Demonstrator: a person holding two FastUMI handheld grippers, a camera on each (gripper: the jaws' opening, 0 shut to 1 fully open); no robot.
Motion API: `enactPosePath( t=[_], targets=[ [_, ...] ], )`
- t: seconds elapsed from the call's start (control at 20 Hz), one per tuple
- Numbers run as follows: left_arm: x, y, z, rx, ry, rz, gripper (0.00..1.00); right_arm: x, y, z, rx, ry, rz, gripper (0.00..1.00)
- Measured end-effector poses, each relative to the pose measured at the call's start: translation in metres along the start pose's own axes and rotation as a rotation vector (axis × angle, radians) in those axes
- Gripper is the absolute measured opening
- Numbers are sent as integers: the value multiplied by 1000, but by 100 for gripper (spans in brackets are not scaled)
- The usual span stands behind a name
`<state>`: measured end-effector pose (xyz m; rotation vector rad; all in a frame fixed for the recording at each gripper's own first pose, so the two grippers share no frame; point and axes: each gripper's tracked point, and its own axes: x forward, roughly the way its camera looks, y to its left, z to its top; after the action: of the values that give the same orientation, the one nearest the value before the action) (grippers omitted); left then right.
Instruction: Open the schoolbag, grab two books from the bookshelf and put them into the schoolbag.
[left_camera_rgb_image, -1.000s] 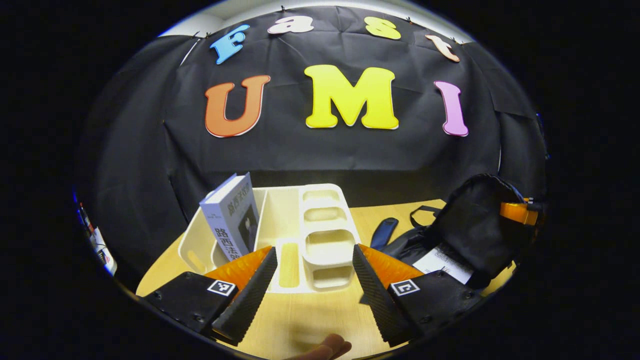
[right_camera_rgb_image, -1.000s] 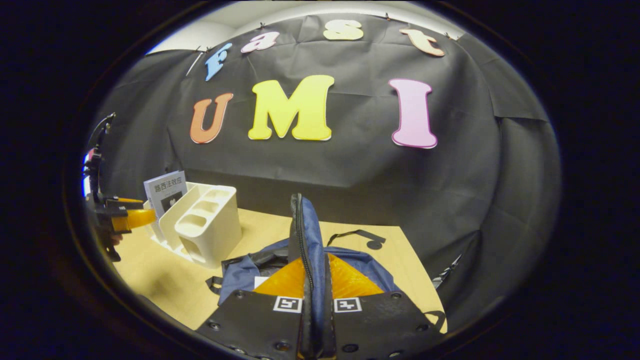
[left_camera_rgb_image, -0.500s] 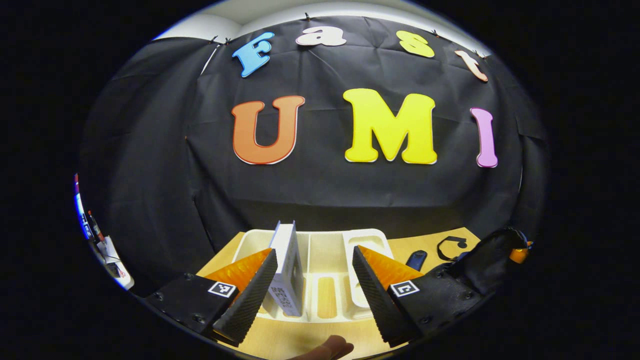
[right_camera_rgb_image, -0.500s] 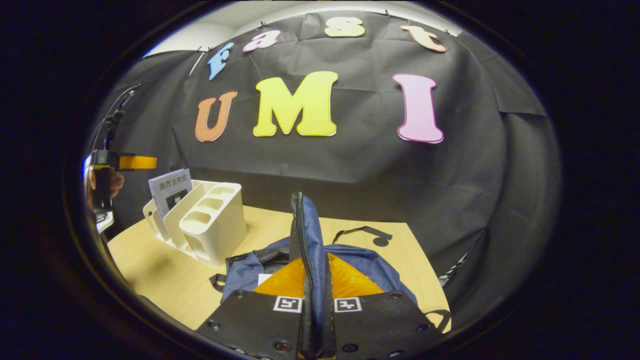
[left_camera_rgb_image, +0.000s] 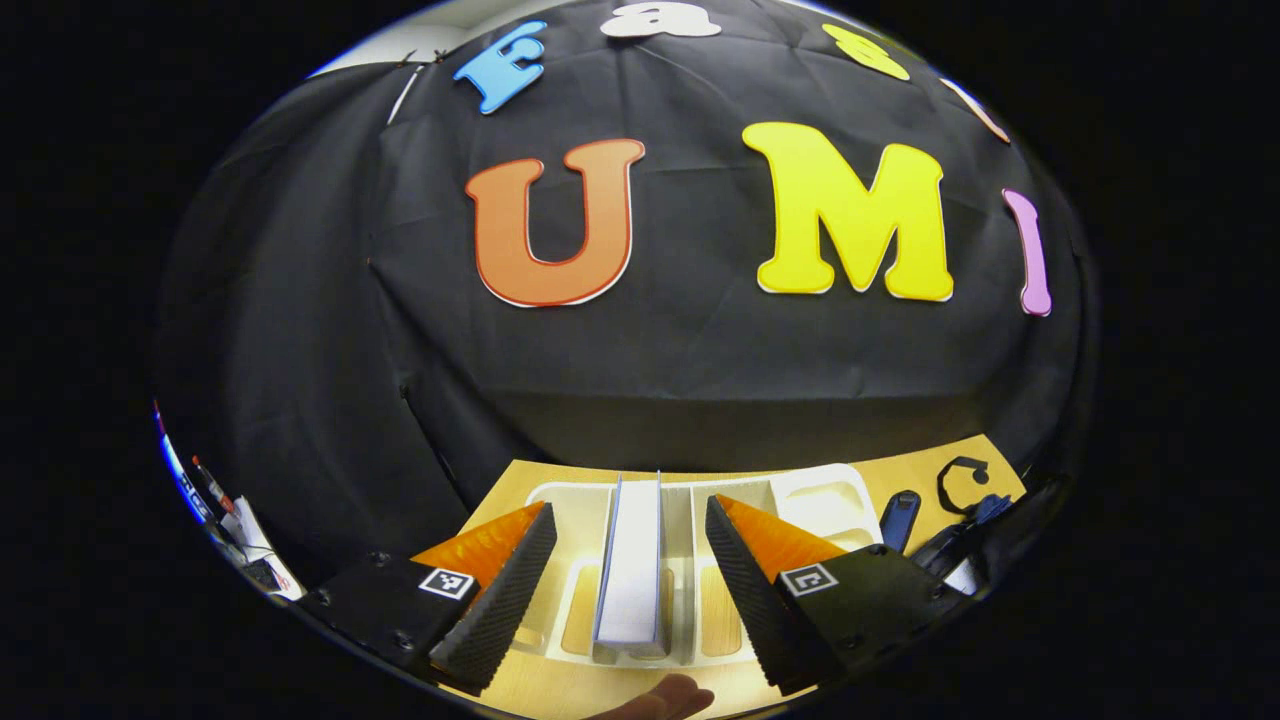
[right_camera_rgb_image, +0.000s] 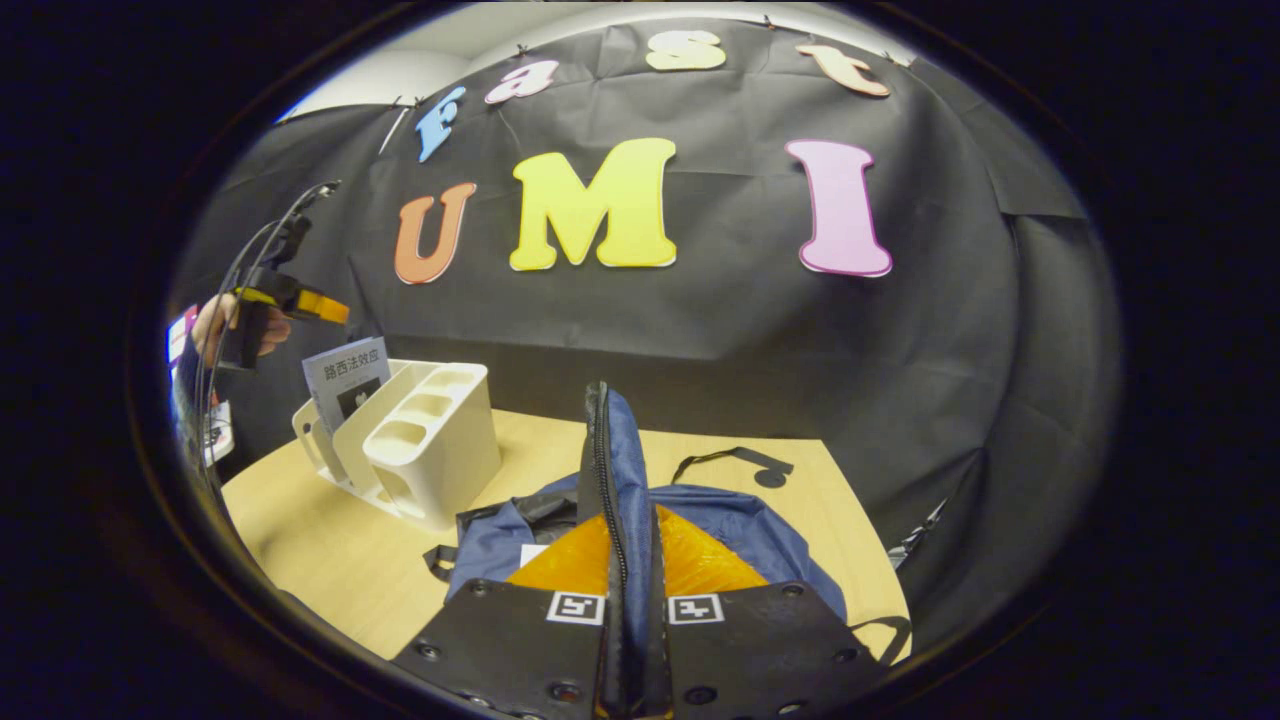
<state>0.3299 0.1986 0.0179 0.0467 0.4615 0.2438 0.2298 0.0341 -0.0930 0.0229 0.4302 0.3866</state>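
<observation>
The left gripper (left_camera_rgb_image: 630, 575) hung above the bookshelf (left_camera_rgb_image: 690, 520) with its fingers spread wide, one on each side of the upright book (left_camera_rgb_image: 632, 570) and touching nothing. In the right gripper view that same left gripper (right_camera_rgb_image: 300, 303) sat high over the shelf's far end, held in a hand (right_camera_rgb_image: 215, 325) with cables arching up behind it. A fingertip (left_camera_rgb_image: 660, 697) of the holding hand showed at the bottom of the left gripper view.

The right gripper (right_camera_rgb_image: 625, 560) was low over the schoolbag (right_camera_rgb_image: 740, 530), its fingers pressed together on the bag's zippered flap (right_camera_rgb_image: 605, 470), which stood upright between them.

The cream bookshelf (right_camera_rgb_image: 430, 450) stood near the left rear of the bench (right_camera_rgb_image: 330, 550). One book (right_camera_rgb_image: 345, 375) stood upright in a slot at its far end; the small compartments at the near end looked empty. The blue schoolbag lay on the bench toward its right side, mouth open, with a white sheet (right_camera_rgb_image: 530, 553) just visible inside.

Compared with a second earlier, the left gripper had risen and swung over the shelf, so the book, then off to its left, now stood between its fingers. The right gripper's hold on the flap was unchanged.
</observation>
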Motion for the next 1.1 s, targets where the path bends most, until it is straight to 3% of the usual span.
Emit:
enactPosePath(
  t=[0.1, 0.2, 0.25, 0.5, 0.65, 1.1],
  targets=[
    [17, 1, 2, 32, 52, 6, 96, 1, -2, -1, 1, 3, -6, 8],
    [30, 0, -3, 73, 105, 6, 91, 1, -2, -4, 5, 7, 2, 8],
    [36, -3, -13, 84, 146, -8, 91, 1, -2, -6, 7, 11, 3, 5],
    [50, -3, -58, 94, 350, 8, 92, 4, 0, -12, 9, 21, 20, 8],
    [51, 3, -64, 106, 379, 36, 84, 6, 3, -16, -3, 29, 27, 8],
    [51, 9, -81, 98, 462, 16, 68, 7, 2, -24, 6, 46, 18, 8]
  ],
)
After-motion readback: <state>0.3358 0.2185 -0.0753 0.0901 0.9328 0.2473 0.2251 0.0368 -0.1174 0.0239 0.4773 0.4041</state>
